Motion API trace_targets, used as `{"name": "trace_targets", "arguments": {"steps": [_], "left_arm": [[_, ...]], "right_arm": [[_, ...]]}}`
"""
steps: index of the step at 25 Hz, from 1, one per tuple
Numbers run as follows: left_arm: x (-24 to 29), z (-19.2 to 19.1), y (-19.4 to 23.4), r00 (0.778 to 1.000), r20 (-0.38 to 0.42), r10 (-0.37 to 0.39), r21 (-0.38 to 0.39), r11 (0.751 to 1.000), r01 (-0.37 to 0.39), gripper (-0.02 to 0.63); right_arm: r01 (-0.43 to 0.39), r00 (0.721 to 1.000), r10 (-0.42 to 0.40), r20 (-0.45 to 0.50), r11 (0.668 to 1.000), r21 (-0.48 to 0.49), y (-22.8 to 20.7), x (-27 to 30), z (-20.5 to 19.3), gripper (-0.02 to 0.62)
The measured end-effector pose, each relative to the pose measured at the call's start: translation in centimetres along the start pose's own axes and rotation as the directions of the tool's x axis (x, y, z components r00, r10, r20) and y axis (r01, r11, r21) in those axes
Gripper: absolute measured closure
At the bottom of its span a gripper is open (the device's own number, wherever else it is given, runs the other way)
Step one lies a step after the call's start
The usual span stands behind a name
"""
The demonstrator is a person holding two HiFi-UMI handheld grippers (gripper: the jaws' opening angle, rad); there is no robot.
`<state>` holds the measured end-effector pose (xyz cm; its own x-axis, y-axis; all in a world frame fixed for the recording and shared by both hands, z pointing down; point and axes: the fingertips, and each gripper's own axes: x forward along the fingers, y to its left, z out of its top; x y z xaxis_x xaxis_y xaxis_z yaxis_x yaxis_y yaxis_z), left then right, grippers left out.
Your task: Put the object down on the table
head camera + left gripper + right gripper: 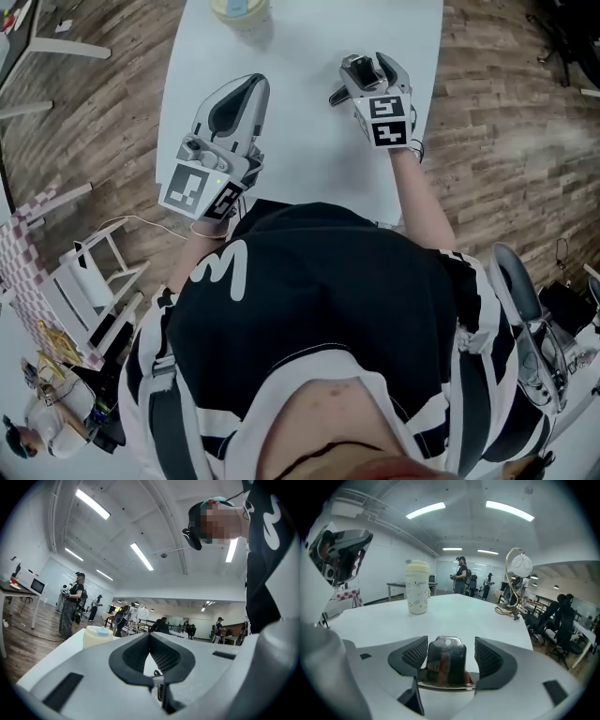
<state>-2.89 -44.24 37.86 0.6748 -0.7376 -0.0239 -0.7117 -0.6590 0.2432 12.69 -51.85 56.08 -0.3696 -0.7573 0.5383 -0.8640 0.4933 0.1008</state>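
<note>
A small shiny metal object point(446, 663) stands upright between the jaws of my right gripper point(449, 660). Its wide chrome base touches both dark pads point(414, 654), and the gripper is shut on it. In the head view that gripper point(361, 77) hovers over the right part of the white table point(300, 159) with the object point(358, 67) in it. My left gripper point(232, 105) rests over the table's left part, shut and empty. In its own view the left gripper point(150, 641) has its tips meeting, with nothing between them.
A pale cup with a lid point(417, 594) stands at the table's far end point(240, 9) point(97, 637). A wire stand with a round white head point(516, 584) and cables sit near the far right edge. Several people, desks and chairs fill the room behind.
</note>
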Motion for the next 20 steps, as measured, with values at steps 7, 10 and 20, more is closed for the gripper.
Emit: {"name": "trace_targets", "arguments": {"steps": [7, 10, 20], "left_arm": [[0.8, 0.2, -2.1, 0.999, 0.008, -0.043, 0.022, 0.999, 0.043, 0.601], [1.0, 0.3, -3.5, 0.998, 0.016, -0.06, 0.037, 0.998, 0.059, 0.601], [2.3, 0.4, -10.0, 0.987, 0.041, -0.157, 0.067, 0.986, 0.154, 0.601]], "right_arm": [[0.006, 0.987, -0.026, 0.159, 0.992, 0.128, -1.2, -3.5, 3.5, 0.293], [0.01, 0.97, -0.046, 0.239, 0.989, 0.148, -1.4, -6.6, 5.7, 0.293], [-0.029, 0.883, -0.036, 0.468, 0.991, 0.13, 0.4, -17.3, 10.9, 0.329]]}}
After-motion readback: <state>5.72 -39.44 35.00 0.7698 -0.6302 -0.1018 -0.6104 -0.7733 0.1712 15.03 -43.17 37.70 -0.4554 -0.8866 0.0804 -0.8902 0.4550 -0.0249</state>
